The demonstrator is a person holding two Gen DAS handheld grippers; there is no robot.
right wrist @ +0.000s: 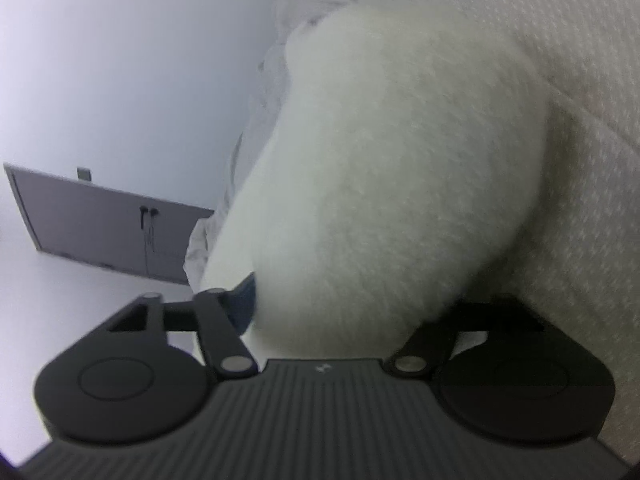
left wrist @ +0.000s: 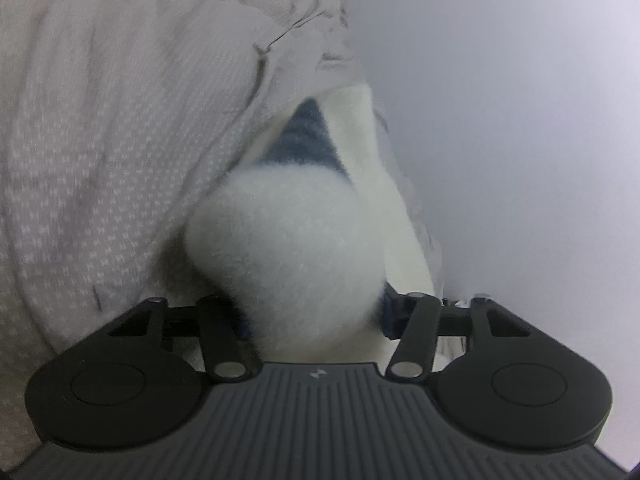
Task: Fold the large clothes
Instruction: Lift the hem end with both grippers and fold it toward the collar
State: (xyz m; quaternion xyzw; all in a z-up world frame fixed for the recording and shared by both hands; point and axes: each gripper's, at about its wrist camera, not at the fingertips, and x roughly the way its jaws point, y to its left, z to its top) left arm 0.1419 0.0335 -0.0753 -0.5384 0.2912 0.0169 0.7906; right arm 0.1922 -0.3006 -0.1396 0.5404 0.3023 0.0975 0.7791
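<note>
Left wrist view: left gripper [left wrist: 316,312], tilted downward, clamps a bulging fold of fluffy white fleece garment [left wrist: 288,248]. Right gripper [right wrist: 344,312], likewise tilted, pinches the same garment [right wrist: 380,168] over patterned beige bedding [right wrist: 580,80].

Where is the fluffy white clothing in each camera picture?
Left wrist: fluffy white garment bulges at the centre, with a blue patch above, running down between the gripper's jaws.
Right wrist: it fills the middle, again down to the jaws.
Shared landmark: the dotted beige bedding, left in one view, right in the other.
</note>
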